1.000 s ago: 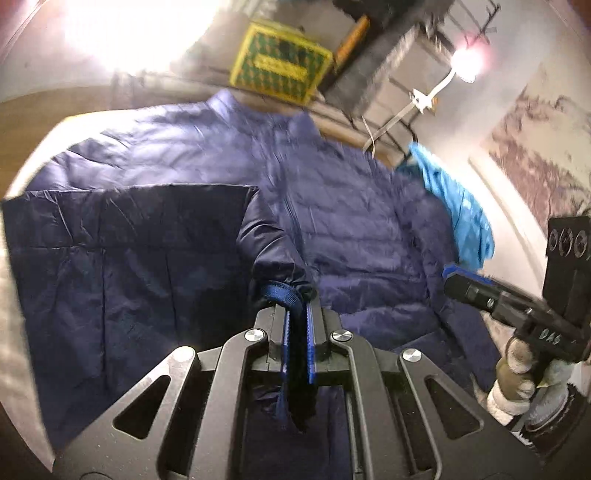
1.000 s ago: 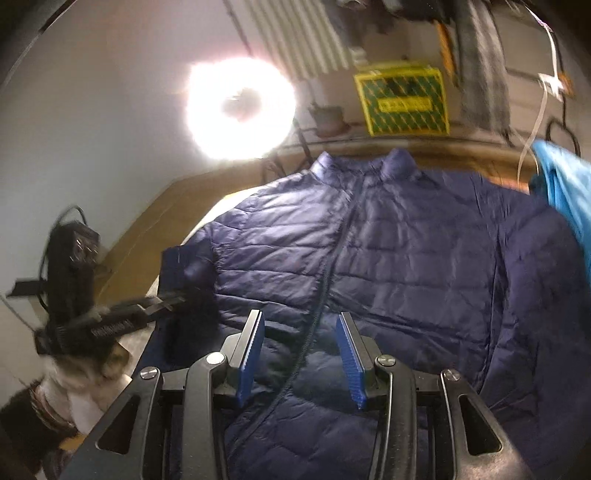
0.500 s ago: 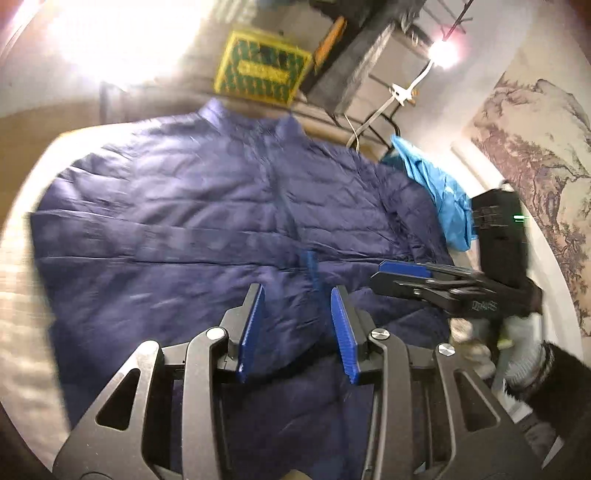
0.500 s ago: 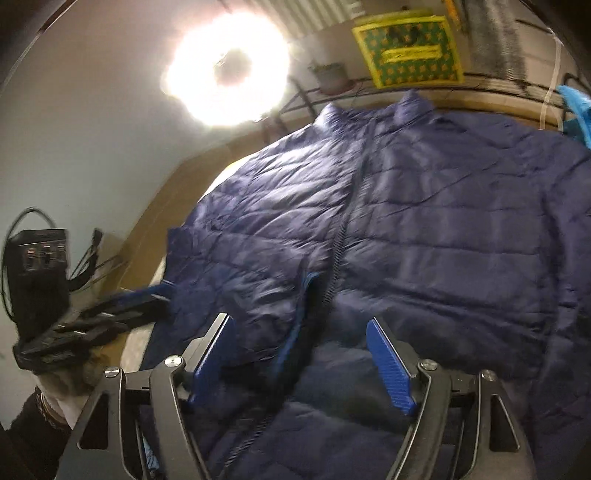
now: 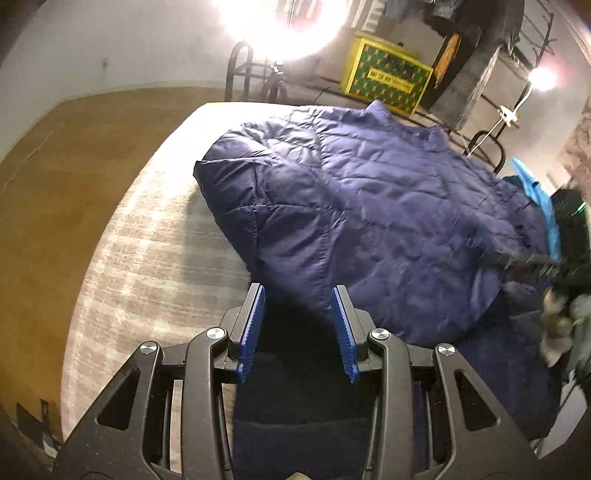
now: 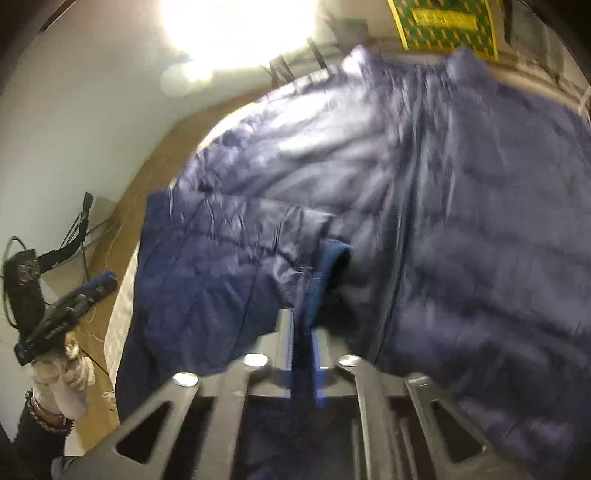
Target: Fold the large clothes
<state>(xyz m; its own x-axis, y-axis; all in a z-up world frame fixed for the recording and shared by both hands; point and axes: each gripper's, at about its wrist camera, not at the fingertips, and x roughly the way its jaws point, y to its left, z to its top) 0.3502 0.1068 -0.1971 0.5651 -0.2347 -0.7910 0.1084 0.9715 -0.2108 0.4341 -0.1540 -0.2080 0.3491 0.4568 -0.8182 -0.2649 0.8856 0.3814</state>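
A navy quilted jacket (image 5: 369, 206) lies front up on a beige woven cover (image 5: 155, 277). In the right wrist view one sleeve (image 6: 221, 258) is folded across the jacket's (image 6: 480, 221) front, its blue ribbed cuff (image 6: 332, 266) near the zip. My right gripper (image 6: 303, 332) is closing its jaws, and the pads press on that cuff. My left gripper (image 5: 297, 314) is open above the jacket's near left edge, its pads pressing on nothing. Each gripper also shows in the other's view: the right gripper (image 5: 524, 260) blurred at the right, the left gripper (image 6: 105, 282) at the far left in a gloved hand (image 6: 62, 369).
A light blue garment (image 5: 535, 188) lies by the jacket's far right side. A yellow and green box (image 5: 388, 79) and metal racks stand behind the bed. A bright lamp (image 5: 277, 22) glares at the top. Wooden floor (image 5: 74, 166) runs along the left.
My left gripper let go of the sleeve cuff, opened, and swung left to the jacket's edge. My right gripper opened wide, came down, and shut on the cuff lying on the jacket's front.
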